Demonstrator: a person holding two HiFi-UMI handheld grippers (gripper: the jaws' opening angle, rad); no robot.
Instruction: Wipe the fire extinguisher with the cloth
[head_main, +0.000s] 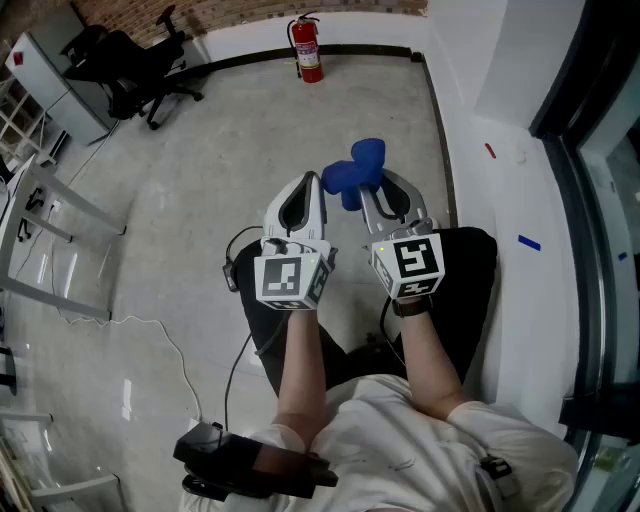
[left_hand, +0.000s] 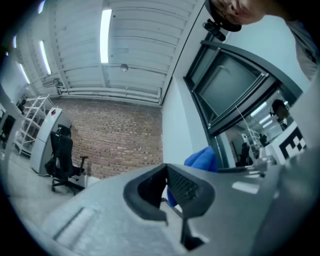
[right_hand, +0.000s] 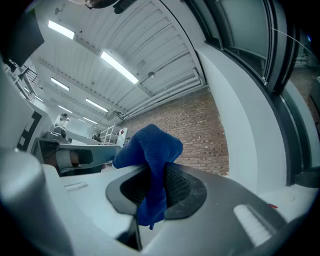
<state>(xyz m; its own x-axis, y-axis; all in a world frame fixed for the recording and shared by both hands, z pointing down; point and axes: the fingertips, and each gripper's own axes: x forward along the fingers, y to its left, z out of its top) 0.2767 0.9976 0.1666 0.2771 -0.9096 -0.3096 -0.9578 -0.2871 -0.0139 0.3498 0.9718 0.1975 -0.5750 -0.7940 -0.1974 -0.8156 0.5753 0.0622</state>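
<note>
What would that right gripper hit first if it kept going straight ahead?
Probably nothing close: the right gripper, shut on the cloth, points through open air toward the brick wall; depth unclear.

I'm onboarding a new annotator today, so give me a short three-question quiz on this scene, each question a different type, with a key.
1. Fill in: the fire extinguisher stands upright on the floor against the far ____.
2. What is the right gripper shut on?
A. a sponge
B. the blue cloth
C. nothing
3. True or false: the cloth is touching the fire extinguisher.

Key: 1. wall; 2. B; 3. false, since the head view shows open floor between them.
</note>
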